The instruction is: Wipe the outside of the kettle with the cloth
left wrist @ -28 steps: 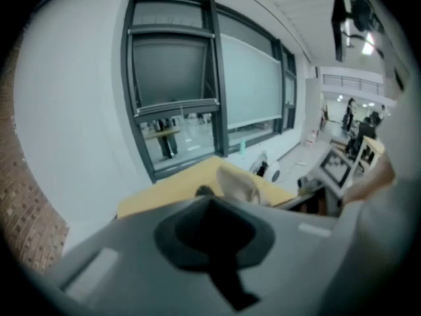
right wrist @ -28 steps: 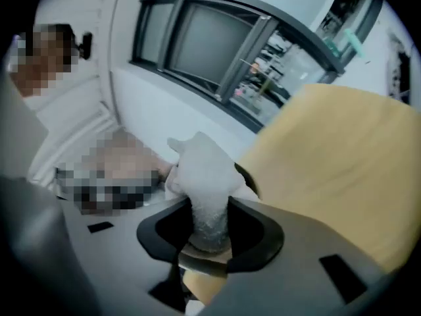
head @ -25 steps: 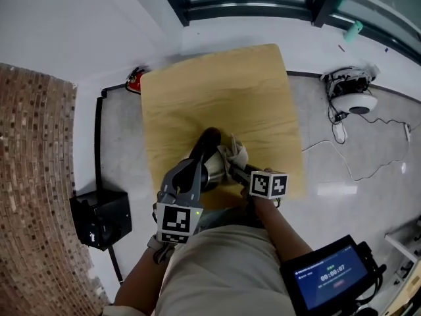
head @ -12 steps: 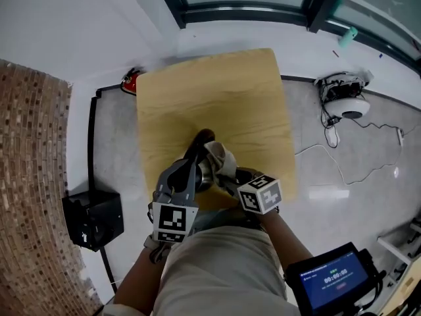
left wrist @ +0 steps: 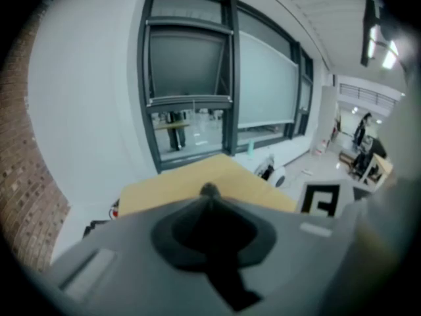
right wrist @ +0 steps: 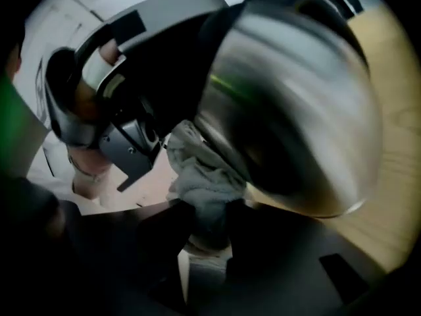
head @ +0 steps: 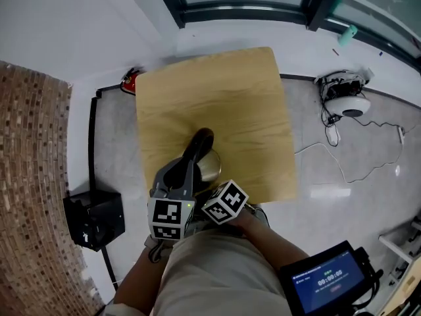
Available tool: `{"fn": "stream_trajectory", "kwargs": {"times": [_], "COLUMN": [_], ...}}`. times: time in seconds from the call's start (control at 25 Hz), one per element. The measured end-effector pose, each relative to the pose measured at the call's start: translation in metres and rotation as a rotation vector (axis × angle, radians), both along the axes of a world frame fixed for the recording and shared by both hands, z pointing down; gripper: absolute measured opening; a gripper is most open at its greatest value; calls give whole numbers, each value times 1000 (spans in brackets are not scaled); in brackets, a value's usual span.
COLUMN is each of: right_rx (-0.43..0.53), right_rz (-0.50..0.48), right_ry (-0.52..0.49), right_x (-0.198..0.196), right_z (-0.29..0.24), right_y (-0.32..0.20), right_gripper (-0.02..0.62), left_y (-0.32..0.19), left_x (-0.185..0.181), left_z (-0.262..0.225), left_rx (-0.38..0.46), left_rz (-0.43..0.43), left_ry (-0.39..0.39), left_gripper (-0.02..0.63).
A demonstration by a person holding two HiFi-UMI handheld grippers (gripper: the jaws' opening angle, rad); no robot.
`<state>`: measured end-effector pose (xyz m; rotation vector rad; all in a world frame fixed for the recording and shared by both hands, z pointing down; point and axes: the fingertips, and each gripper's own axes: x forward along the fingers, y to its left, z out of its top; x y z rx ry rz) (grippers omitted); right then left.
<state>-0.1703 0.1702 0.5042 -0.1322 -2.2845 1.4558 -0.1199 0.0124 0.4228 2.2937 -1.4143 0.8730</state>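
Obs.: The kettle (head: 209, 165) is seen near the near edge of the counter (head: 243, 97). Its black handle (head: 197, 143) is pinched by the left tool (head: 186, 170), whose jaws are closed on it. The right tool (right wrist: 204, 216) is clamped on a bunched fold of the cloth (right wrist: 200, 176). The cloth is pressed against the low, near side of the steel body, just beside the left tool. Whether the base sits flat on the counter cannot be told.

Risks (judged):
- Only a small fold of cloth is gripped. It could be dragged out of the jaws by friction on the steel, and bare jaw would then be rubbed on the shell.
- The shell is smooth and rounded. A sideways wipe could twist the kettle about the handle if the left grip is loose.
- The two tools are crowded together, so a collision is likely on a wide stroke.
- A pull toward the body could bring the kettle over the counter edge.
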Motion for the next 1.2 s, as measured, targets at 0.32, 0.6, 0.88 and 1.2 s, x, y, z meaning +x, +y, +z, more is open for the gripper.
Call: {"fn": "stream_trajectory", "kwargs": {"times": [0.32,0.6,0.88,1.2], "right_rx": [-80,-77,96,415], "right_rz": [364,663,852,857], "right_ry": [31,65,-141,2], "right_x": [72,130,122,97], "right_z": [11,21,-27,-42], "right_y": [-43,-111,-186,-166], "right_gripper": [143,143,143,143], "left_y": [-2,17,-37,-38], "left_x": [-5,34,13,8], "left_z": [-11,-4,-29,-10], "left_rx": [-102,-182,60,108], "left_rz": [-151,-32,123,248], "left_ry": [268,375,152,-158], "left_gripper": [9,-11,-11,-2]}}
